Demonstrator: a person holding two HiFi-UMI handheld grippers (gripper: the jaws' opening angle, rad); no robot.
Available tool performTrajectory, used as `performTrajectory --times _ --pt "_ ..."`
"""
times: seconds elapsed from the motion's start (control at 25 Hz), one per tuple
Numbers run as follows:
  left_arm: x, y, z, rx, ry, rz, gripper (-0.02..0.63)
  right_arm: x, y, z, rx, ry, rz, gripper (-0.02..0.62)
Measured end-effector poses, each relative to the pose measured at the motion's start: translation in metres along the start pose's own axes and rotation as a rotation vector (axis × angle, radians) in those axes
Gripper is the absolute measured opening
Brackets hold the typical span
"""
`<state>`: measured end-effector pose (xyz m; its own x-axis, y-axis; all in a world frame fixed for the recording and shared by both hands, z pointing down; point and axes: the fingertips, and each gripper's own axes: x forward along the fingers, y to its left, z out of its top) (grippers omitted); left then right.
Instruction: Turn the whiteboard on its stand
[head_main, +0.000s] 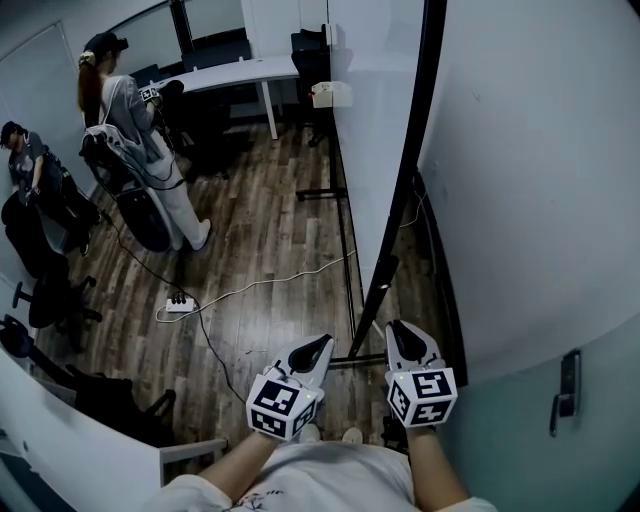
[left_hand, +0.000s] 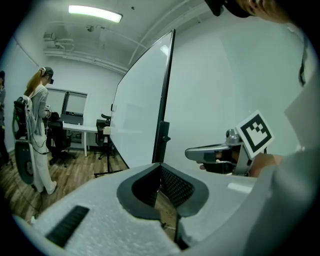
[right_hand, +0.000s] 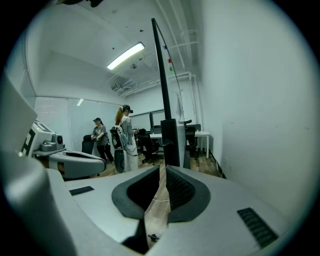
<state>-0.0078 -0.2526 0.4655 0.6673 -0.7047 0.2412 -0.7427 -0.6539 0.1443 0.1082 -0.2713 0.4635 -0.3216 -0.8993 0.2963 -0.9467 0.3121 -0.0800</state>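
Head view shows your left gripper (head_main: 321, 344) and right gripper (head_main: 397, 329), fingers pressed together and empty, near the untouched whiteboard (head_main: 372, 130) standing edge-on beside the wall (head_main: 530, 180), so the turning looks all ahead.

No words, numbers or brand names are showing legibly anywhere. The only printed marks are sitting on the left marker cube (head_main: 283, 405) of the left gripper (head_main: 321, 344) and the right marker cube (head_main: 422, 396) of the right gripper (head_main: 398, 329). They are black-and-white square patterns, not letters.
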Motion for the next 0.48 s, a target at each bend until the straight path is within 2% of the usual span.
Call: performTrajectory --times 0.16,0.28,0.48 --pt "0.01 0.008 0.0 -0.006 0.004 0.008 0.011 0.021 -0.005 0.001 -0.012 0.01 0.01 0.018" --pt "0.016 0.014 0.0 -0.01 0.008 0.016 0.011 0.039 -0.01 0.001 -0.018 0.027 0.012 0.108" --pt "0.022 0.023 -0.003 -0.023 0.022 0.029 0.011 0.065 -0.019 0.003 -0.015 0.033 -0.001 0.152"
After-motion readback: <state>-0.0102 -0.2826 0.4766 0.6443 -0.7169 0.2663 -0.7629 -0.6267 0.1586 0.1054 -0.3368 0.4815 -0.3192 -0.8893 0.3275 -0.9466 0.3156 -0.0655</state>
